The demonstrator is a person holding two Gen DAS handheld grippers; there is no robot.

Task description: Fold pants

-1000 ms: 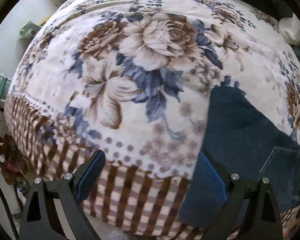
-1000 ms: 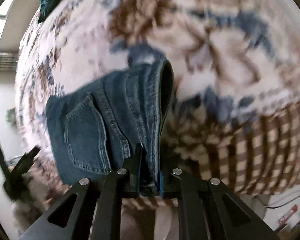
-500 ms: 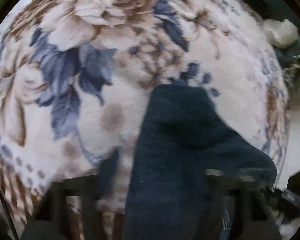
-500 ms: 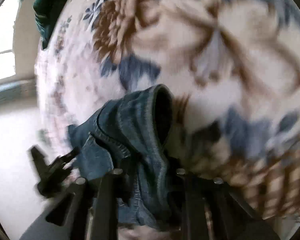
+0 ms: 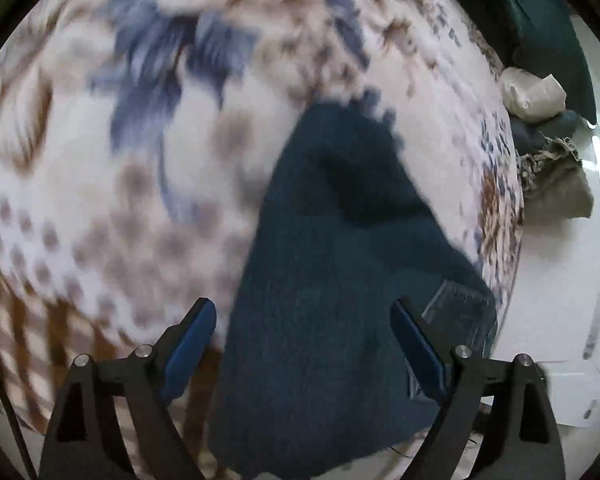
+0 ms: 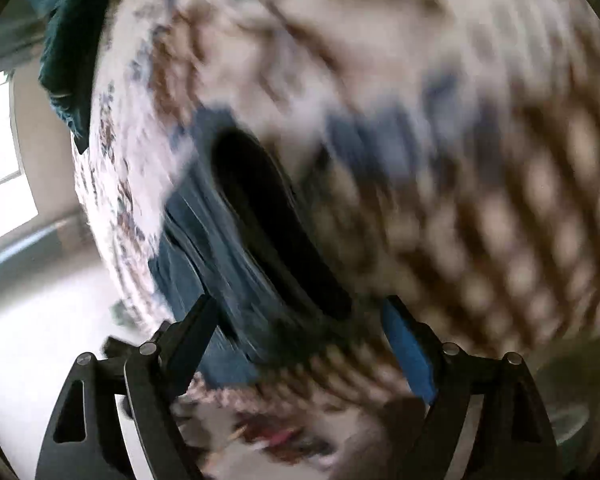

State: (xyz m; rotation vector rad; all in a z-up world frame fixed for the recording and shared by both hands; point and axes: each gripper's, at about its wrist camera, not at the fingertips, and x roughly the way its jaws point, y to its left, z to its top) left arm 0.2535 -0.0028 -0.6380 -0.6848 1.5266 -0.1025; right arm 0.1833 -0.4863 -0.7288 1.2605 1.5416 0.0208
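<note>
jeans (image 5: 332, 280) on floral blanket (image 5: 140, 160) (white floor (image 5: 560, 280) beside); both grippers' jaws spread, l (image 5: 304, 344) & r (image 6: 300, 340).

Dark blue denim is shown by the pants (image 5: 332, 280), with a paler pocket at lower right. The blanket (image 5: 100, 200) is patterned in cream with blue and brown flowers, brown dots and a brown check at lower left. Black frames and blue pads (image 5: 188, 344) are seen on both hand-held grippers. A teal cloth (image 5: 548, 32) is seen at upper right.

Bed with floral blanket (image 5: 100, 200) supports the dark blue jeans (image 5: 332, 300), lying near its edge.
</note>
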